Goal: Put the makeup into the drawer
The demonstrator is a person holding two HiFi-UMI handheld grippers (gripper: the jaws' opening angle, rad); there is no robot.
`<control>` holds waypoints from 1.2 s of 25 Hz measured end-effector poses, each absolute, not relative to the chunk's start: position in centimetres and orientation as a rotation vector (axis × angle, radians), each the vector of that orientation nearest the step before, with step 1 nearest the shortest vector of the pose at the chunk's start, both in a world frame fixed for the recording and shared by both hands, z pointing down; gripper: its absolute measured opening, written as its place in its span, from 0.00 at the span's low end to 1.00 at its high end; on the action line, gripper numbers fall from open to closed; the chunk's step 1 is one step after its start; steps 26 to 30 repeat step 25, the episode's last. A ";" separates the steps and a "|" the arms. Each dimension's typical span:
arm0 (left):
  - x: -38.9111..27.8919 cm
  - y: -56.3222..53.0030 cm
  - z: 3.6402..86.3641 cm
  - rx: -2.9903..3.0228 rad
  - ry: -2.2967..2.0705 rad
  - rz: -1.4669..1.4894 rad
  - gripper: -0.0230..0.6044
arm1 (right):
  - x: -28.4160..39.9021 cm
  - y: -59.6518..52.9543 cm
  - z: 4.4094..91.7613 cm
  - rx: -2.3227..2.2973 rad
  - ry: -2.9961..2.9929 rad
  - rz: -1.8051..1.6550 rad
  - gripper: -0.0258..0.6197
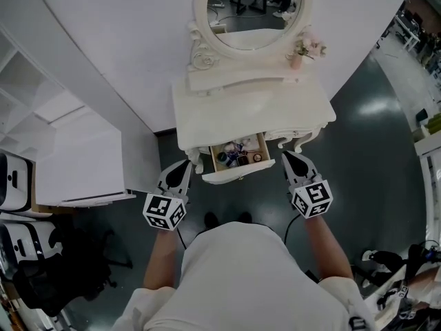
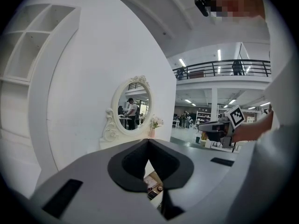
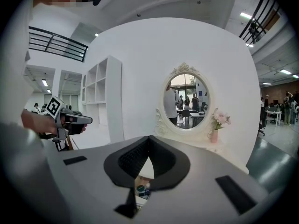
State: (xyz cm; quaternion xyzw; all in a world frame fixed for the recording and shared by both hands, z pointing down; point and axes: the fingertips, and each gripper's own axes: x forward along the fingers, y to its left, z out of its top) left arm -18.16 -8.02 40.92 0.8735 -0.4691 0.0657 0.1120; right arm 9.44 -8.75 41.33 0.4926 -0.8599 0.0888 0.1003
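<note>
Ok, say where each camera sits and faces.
Head view: on the person's head, looking steeply down at the open drawer; torso, arms, left gripper, right gripper show.
Left gripper view: on that gripper, facing the mirror past shut fingers; right gripper at right.
Right gripper view: likewise; left gripper at left.
Both gripper views share mirror and flowers.

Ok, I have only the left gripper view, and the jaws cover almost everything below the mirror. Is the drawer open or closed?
Observer: Open. The head view shows the drawer pulled out of the dressing table, with several small makeup items inside.
Operator: And is the right hand-held gripper holding anything?
Observer: No. The right hand-held gripper has its jaws closed together in its own view, with nothing between them.
</note>
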 end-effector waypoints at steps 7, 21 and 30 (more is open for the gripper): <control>-17.9 -8.8 40.9 2.559 -1.359 0.157 0.06 | 9.5 -9.1 41.1 1.470 -2.533 0.258 0.08; -17.4 -9.7 41.1 2.571 -1.335 0.155 0.06 | 10.2 -9.6 41.0 1.507 -2.515 0.263 0.08; -17.5 -9.9 41.4 2.563 -1.330 0.155 0.06 | 10.2 -9.6 41.1 1.504 -2.513 0.261 0.08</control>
